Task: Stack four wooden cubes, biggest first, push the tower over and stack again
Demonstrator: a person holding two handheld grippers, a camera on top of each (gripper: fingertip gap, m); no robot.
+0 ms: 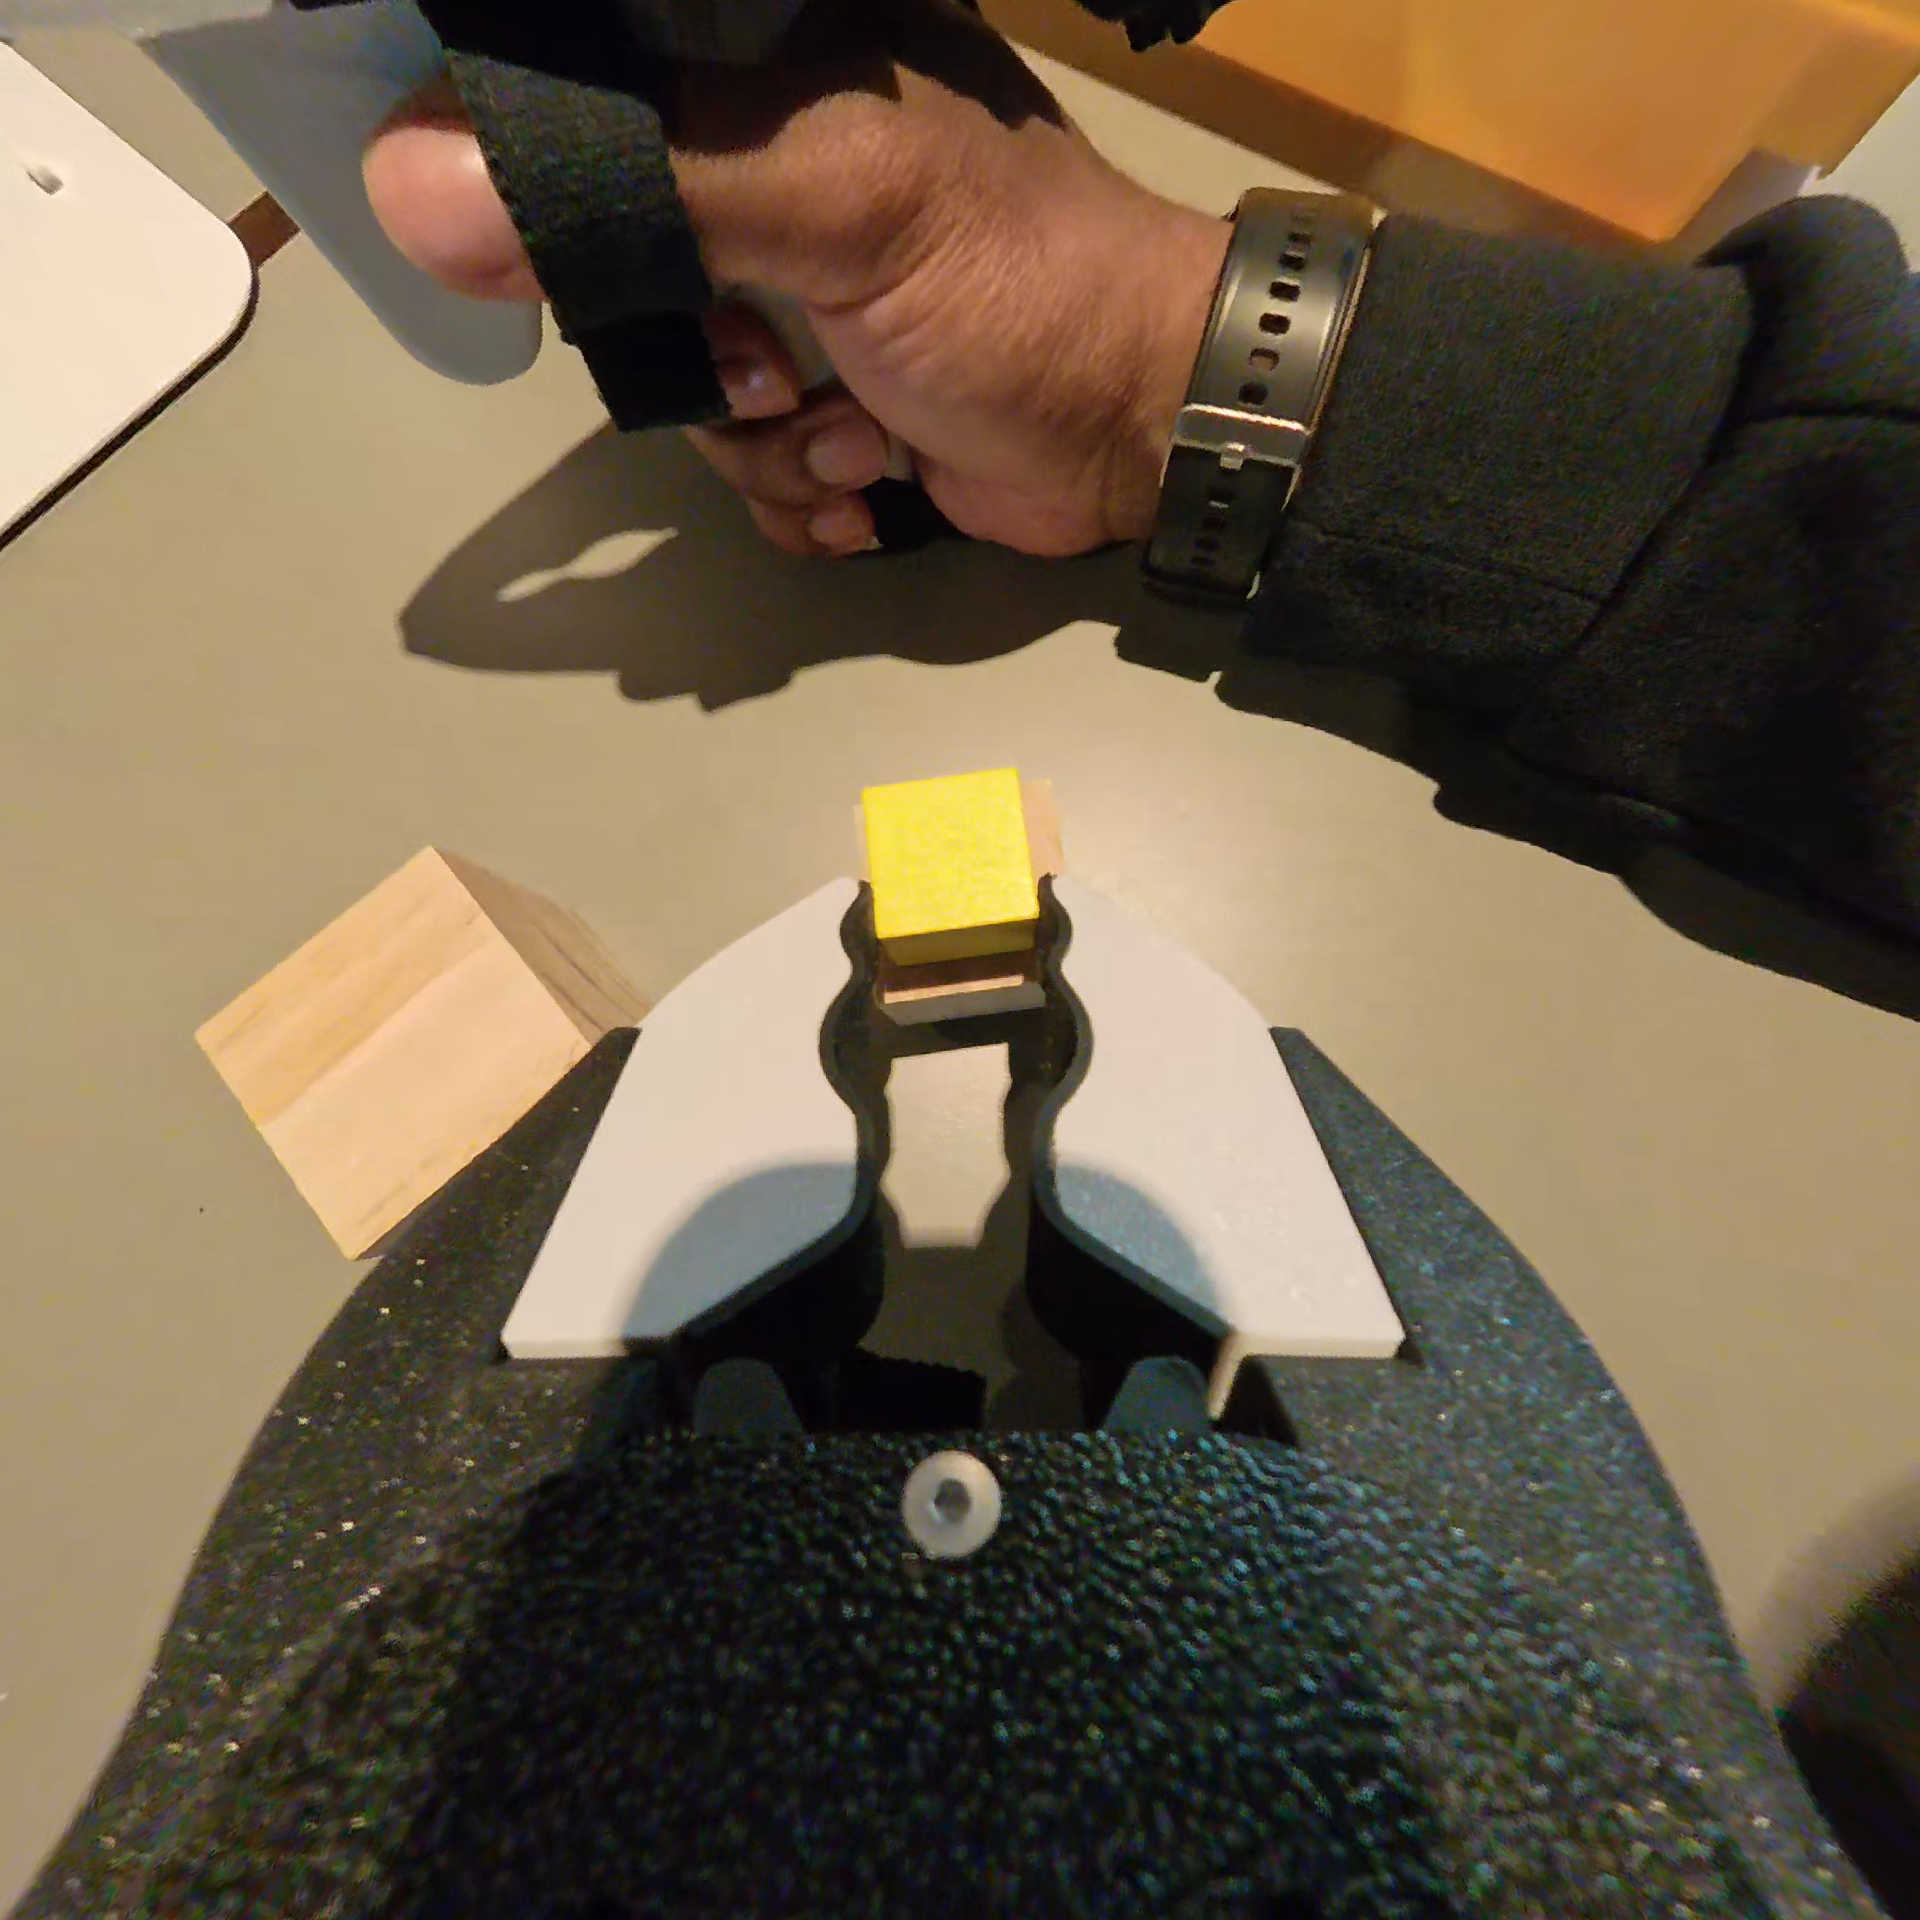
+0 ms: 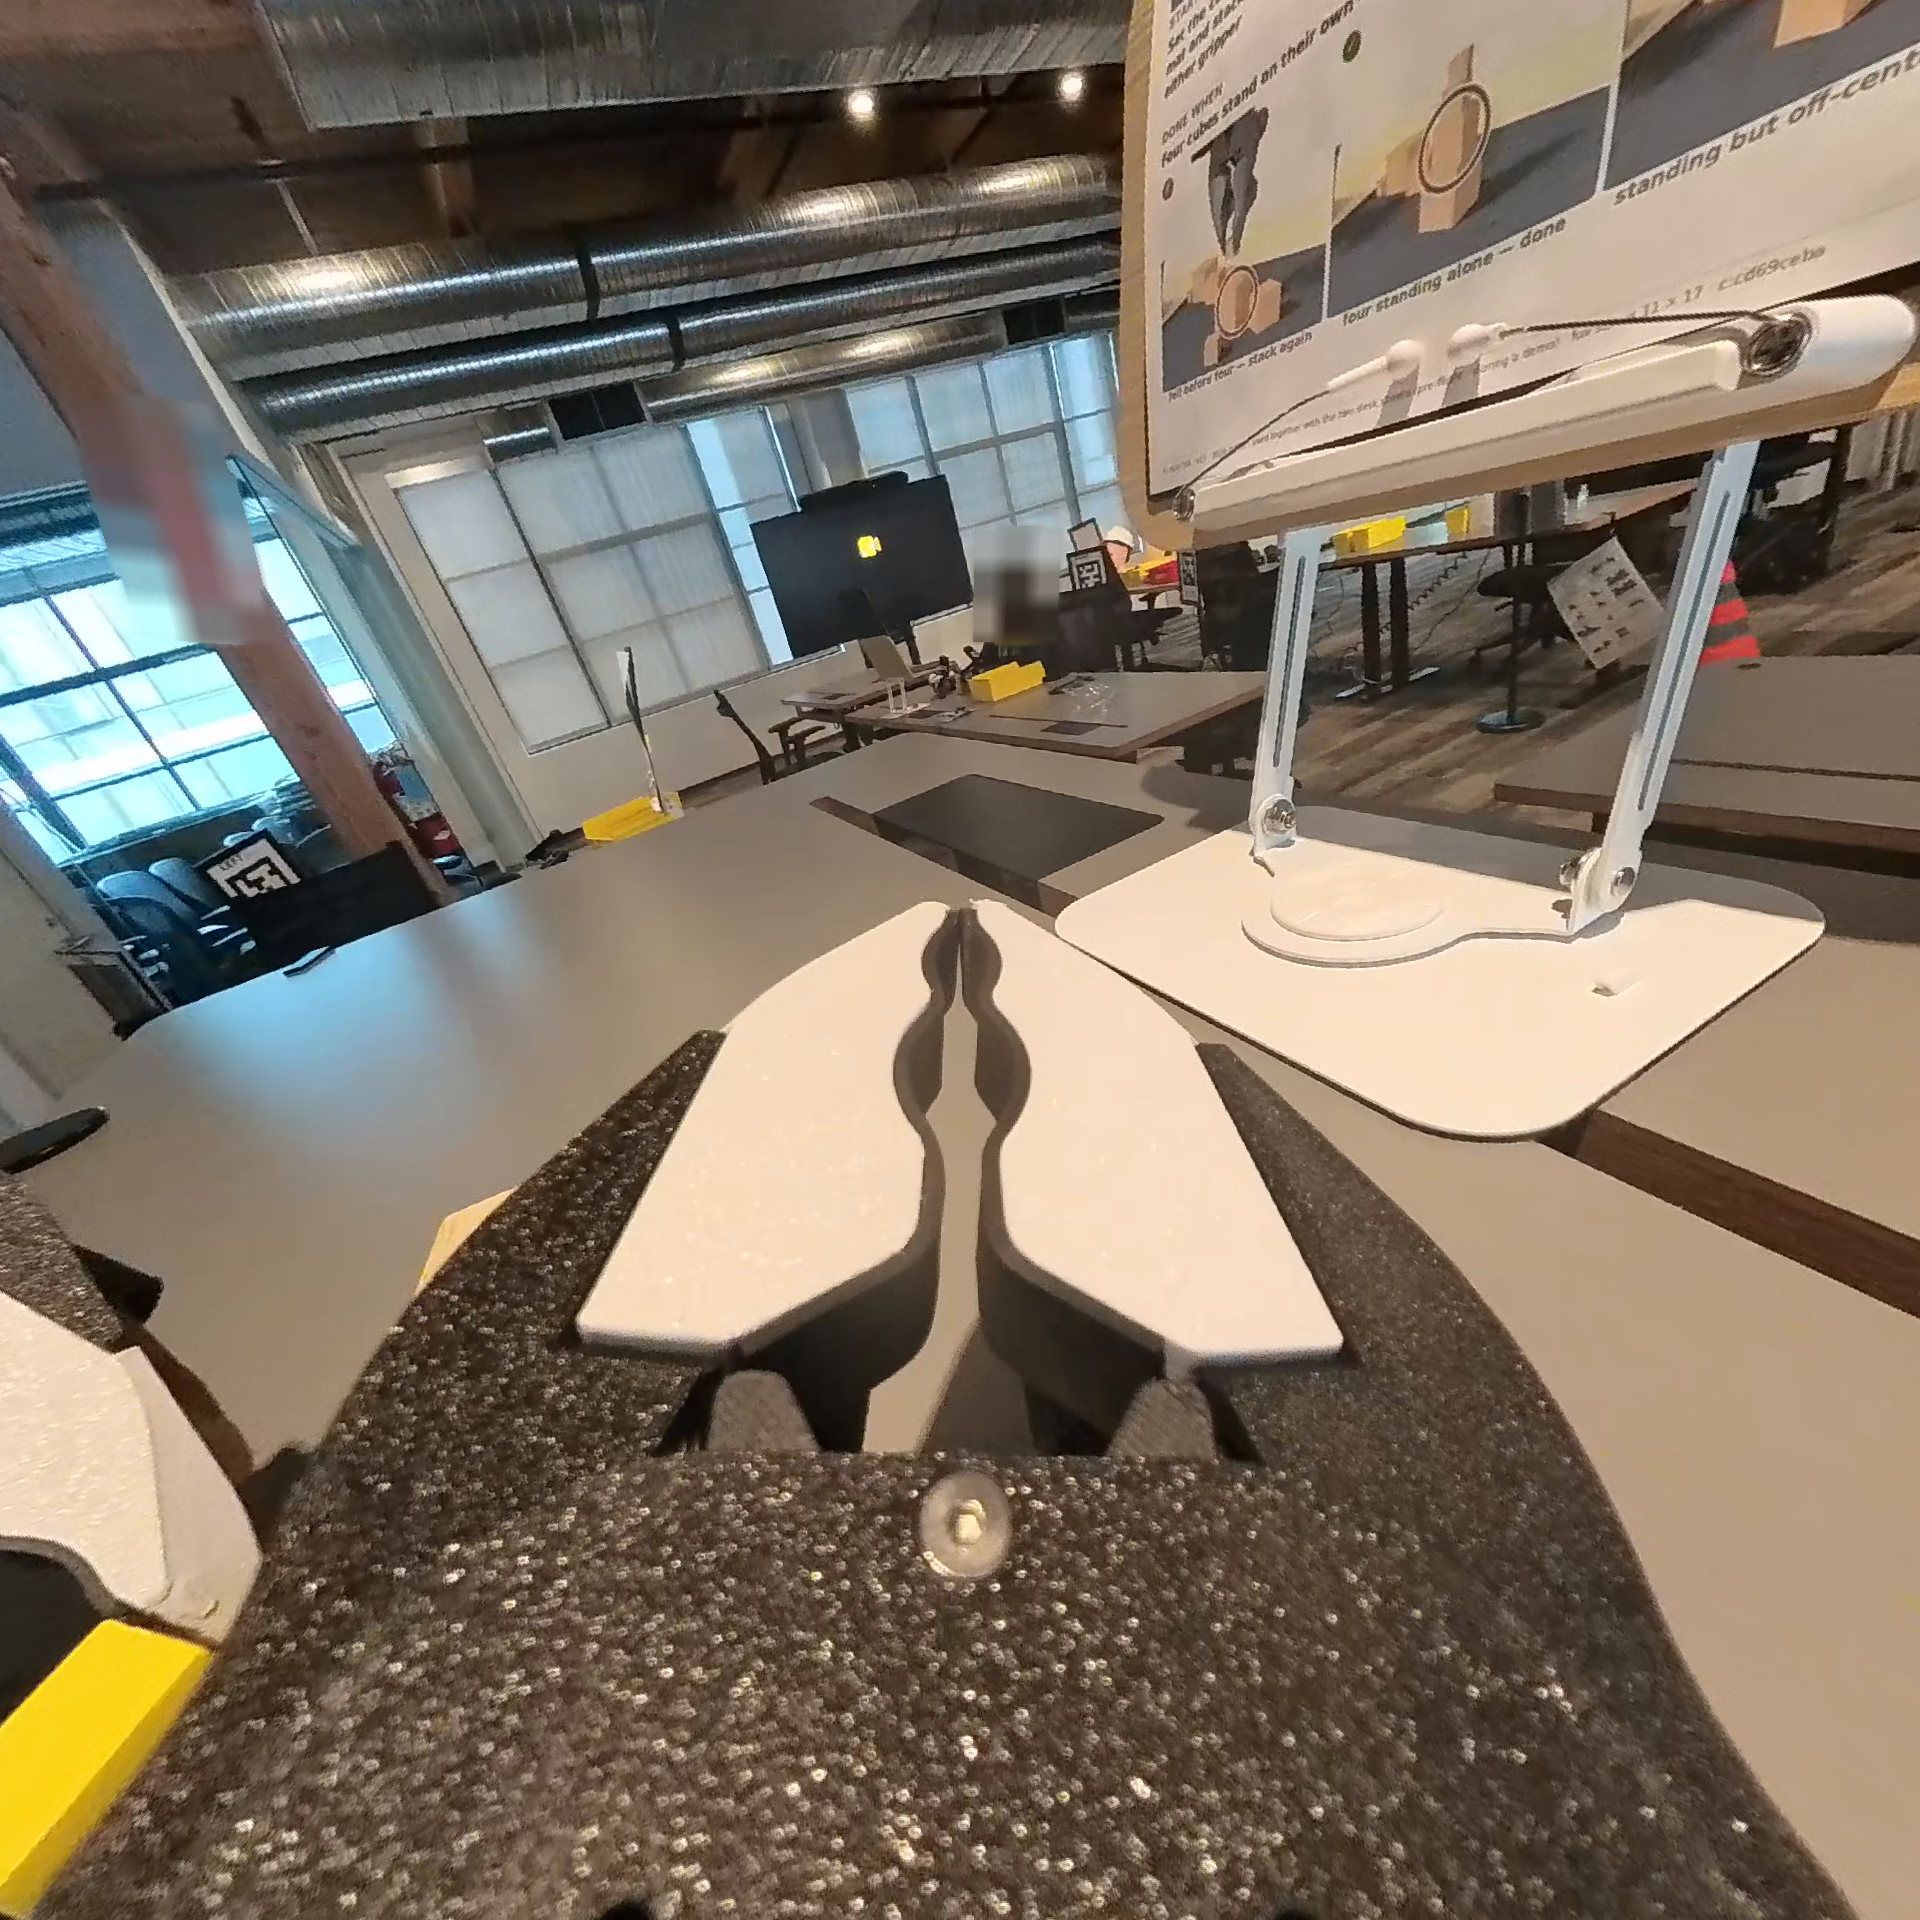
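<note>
In the left wrist view my left gripper point(image 1: 956, 906) is shut on a small yellow cube point(image 1: 948, 868). The cube is held on top of, or just above, a plain wooden cube point(image 1: 961, 995) that is mostly hidden beneath it. A larger plain wooden cube point(image 1: 405, 1049) stands on the grey table to the left, beside the gripper. In the right wrist view my right gripper point(image 2: 962, 920) is shut and empty, raised above the table and pointing away. The yellow cube point(image 2: 94, 1745) and a left finger point(image 2: 83, 1455) show at that view's lower left.
A hand with a black watch point(image 1: 935, 312) holds the right gripper's grey handle behind the cubes. A white stand base point(image 2: 1455, 997) carrying an instruction board stands at the right. An orange bin point(image 1: 1455, 94) is at the back. A black mat point(image 2: 1018, 821) lies farther off. Left tips to right tips: about 20 cm.
</note>
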